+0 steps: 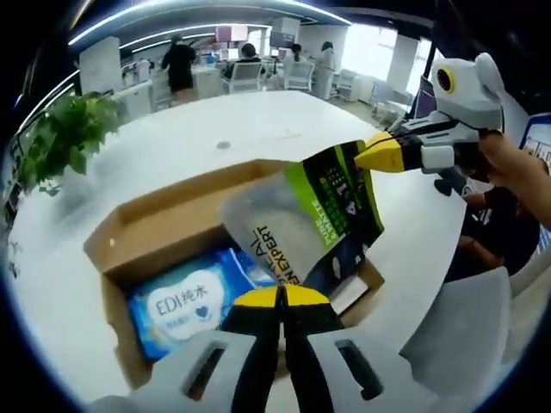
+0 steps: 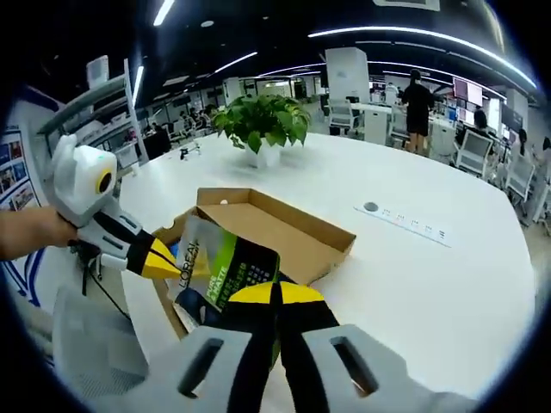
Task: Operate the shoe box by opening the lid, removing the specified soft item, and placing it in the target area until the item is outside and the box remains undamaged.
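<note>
An open cardboard shoe box (image 1: 146, 215) (image 2: 284, 228) sits on the white table, lid folded back. A blue wet-wipes pack (image 1: 185, 305) lies inside it. A soft green, black and silver pouch (image 1: 318, 206) (image 2: 228, 267) is held up over the box. My right gripper (image 1: 379, 157) (image 2: 275, 292) is shut on the pouch's green end. My left gripper (image 1: 280, 297) (image 2: 168, 261) has its jaws together at the silver lettered edge of the same pouch.
A potted plant (image 1: 65, 133) (image 2: 263, 120) stands on the white table (image 2: 413, 284) beyond the box. A socket strip (image 2: 405, 219) is set into the tabletop. A grey chair back (image 1: 465, 344) (image 2: 95, 335) is beside the table edge. People stand at desks far behind.
</note>
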